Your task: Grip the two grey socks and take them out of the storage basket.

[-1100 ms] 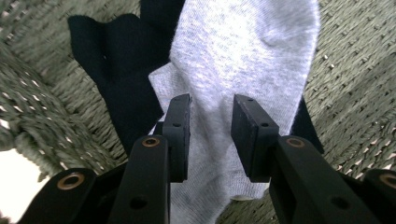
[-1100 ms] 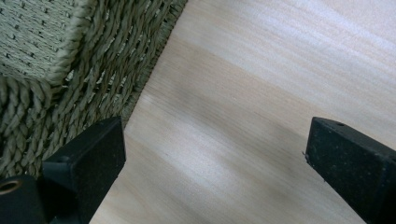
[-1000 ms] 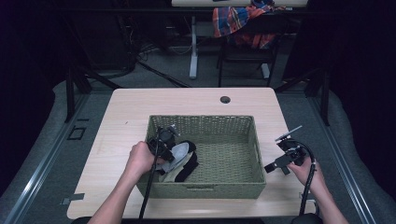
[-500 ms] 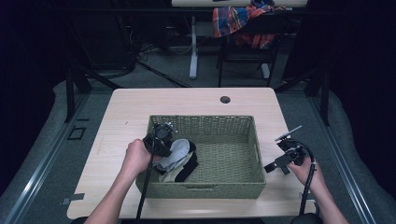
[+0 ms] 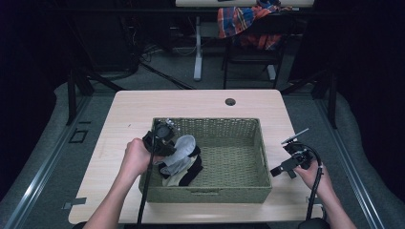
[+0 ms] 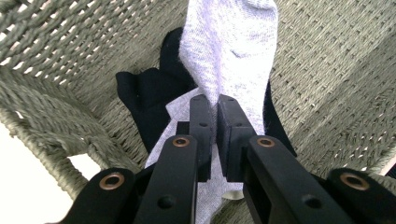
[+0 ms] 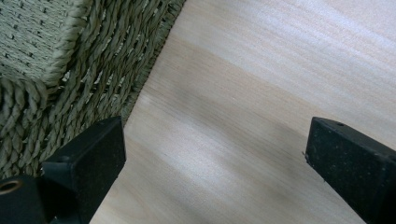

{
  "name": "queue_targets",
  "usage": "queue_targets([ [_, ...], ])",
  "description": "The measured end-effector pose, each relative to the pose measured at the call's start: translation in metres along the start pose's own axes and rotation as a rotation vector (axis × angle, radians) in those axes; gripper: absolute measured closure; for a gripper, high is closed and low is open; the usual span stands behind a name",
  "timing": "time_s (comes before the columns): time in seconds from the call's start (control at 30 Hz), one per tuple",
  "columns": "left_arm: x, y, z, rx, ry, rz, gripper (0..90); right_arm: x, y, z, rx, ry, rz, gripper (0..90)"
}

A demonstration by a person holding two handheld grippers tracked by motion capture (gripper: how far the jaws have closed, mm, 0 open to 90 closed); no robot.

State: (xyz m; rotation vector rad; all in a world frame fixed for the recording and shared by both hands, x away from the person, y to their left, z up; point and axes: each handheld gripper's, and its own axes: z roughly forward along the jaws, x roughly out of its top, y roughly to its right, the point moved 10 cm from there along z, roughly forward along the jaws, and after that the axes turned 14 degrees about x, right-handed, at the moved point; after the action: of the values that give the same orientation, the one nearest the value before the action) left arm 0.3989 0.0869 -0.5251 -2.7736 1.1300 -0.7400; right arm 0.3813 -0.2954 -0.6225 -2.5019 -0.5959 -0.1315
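A green woven basket [image 5: 260, 143] stands in the middle of the light wood table [image 5: 143, 105]. In its left part lies a small pile of socks, black ones [image 5: 190, 174] under pale grey ones. My left gripper [image 5: 168, 143] hangs over that end, shut on a pale grey sock [image 6: 233, 42] that drapes from its closed jaws above a black sock [image 6: 149, 93]. My right gripper [image 5: 282, 158] rests just above the table to the right of the basket. In the right gripper view it [image 7: 217, 140] stands open, with bare wood between its wide jaws.
The basket's woven wall [image 7: 70, 70] is close to the right gripper's left jaw. A round cable hole [image 5: 230, 101] sits near the table's far edge. Behind the table, a chair holds a plaid cloth [image 5: 243, 19]. Table legs and cables lie on the floor.
My left gripper has risen a little and shifted toward the basket's left wall, pulling the grey sock up from the pile. The right gripper has stayed still.
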Motion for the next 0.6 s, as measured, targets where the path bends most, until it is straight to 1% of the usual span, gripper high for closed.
queue_targets([
  [0.1,0.002,-0.002,-0.003,0.007,0.017,-0.009,85.7,0.000,0.000,0.000,0.000,0.002,0.002,4.8],
  [0.13,0.002,-0.002,-0.004,0.003,0.016,-0.006,85.7,0.000,0.000,0.000,0.000,0.003,0.001,4.8],
  [0.17,0.004,-0.002,-0.007,0.003,0.031,-0.010,85.7,0.000,0.000,0.000,-0.001,0.003,0.002,4.8],
  [0.2,0.004,-0.002,-0.007,0.003,0.031,-0.010,85.7,0.000,0.000,0.000,-0.001,0.002,0.002,4.8],
  [0.23,0.006,-0.004,-0.011,0.004,0.046,-0.013,85.7,0.000,0.000,0.000,0.000,0.002,0.001,4.8],
  [0.27,0.006,-0.004,-0.011,0.004,0.046,-0.013,85.7,0.000,0.000,0.000,0.000,0.002,0.001,4.8],
  [0.3,0.008,-0.005,-0.016,0.007,0.059,-0.011,85.7,0.000,0.000,0.000,0.000,0.003,0.002,4.8],
  [0.4,0.009,-0.007,-0.019,0.009,0.069,-0.016,85.7,0.000,0.000,0.000,0.001,0.002,0.002,4.8],
  [0.43,0.009,-0.010,-0.022,0.013,0.079,-0.023,85.7,0.000,0.000,0.001,0.002,0.002,0.003,4.8],
  [0.53,0.009,-0.012,-0.025,0.019,0.085,-0.024,85.7,0.000,0.000,0.001,0.000,0.003,0.002,4.8],
  [0.6,0.009,-0.013,-0.028,0.015,0.083,-0.021,85.7,0.000,0.000,0.001,0.001,0.001,0.002,4.8],
])
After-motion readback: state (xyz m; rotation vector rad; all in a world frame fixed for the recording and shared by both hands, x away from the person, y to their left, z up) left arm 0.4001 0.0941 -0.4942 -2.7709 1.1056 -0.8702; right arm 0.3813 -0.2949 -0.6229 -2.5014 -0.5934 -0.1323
